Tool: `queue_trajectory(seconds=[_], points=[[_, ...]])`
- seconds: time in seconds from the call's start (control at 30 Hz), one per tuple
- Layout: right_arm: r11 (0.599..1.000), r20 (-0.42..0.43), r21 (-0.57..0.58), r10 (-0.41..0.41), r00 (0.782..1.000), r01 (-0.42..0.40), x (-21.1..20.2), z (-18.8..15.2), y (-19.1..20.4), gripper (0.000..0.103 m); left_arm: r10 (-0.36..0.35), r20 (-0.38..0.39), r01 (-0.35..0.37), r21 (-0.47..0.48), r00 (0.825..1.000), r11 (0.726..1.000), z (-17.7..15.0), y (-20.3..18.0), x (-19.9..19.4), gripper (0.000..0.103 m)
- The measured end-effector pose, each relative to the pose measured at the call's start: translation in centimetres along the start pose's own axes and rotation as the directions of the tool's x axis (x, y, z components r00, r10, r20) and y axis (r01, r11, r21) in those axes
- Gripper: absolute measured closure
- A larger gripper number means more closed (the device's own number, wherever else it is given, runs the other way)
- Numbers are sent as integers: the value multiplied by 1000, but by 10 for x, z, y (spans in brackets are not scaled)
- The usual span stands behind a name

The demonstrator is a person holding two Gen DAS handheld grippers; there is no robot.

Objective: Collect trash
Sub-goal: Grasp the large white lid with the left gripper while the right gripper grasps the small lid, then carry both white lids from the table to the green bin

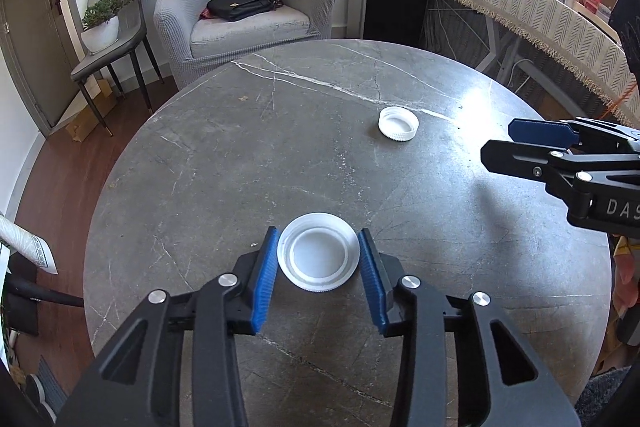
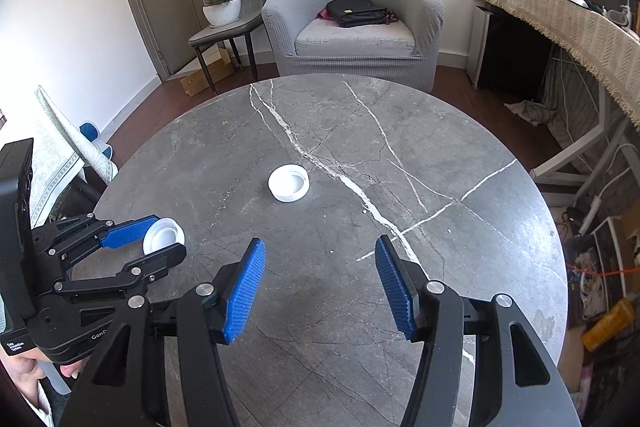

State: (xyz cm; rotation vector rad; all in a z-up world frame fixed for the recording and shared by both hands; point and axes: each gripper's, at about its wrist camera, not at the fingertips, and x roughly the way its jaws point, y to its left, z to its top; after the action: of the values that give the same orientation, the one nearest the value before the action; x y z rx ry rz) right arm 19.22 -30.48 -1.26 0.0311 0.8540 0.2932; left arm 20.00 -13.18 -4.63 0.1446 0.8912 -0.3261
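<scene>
Two white plastic lids lie on a round grey marble table [image 1: 200, 163]. Left gripper [image 1: 319, 257] brackets the near lid [image 1: 318, 257], blue pads half-closed at its rim, the left one touching, a sliver showing on the right; no firm grip yet. Next, likely a final squeeze and lift. Right gripper [image 2: 320, 267] hovers empty, jaws half open, short of the far lid [image 2: 289, 183]. Beyond the table: a grey armchair [image 1: 244, 11] with a black bag [image 1: 242, 3].
</scene>
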Motion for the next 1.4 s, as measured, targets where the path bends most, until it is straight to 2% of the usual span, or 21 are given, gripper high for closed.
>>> queue_trajectory(seconds=[0.67, 0.77, 0.87, 1.17, 1.4], points=[[998, -59, -54, -23, 998, 20, 42, 16, 29, 45, -29, 42, 32, -62, 999, 998, -8, 36, -33, 61], [998, -61, -61, -24, 998, 20, 48, 18, 33, 54, -37, 48, 40, -65, 998, 997, -10, 41, -38, 61], [997, -55, -69, -49, 997, 45, 52, 21, 36, 55, -39, 51, 42, -65, 998, 997, -12, 43, -42, 61], [994, -46, -61, -95, 994, 92, 61, 33, 40, 71, -35, 73, 41, -88, 997, 995, -19, 65, -61, 61], [993, -49, -44, -107, 993, 105, 69, 42, 43, 72, -26, 87, 35, -102, 996, 994, -27, 80, -76, 61]])
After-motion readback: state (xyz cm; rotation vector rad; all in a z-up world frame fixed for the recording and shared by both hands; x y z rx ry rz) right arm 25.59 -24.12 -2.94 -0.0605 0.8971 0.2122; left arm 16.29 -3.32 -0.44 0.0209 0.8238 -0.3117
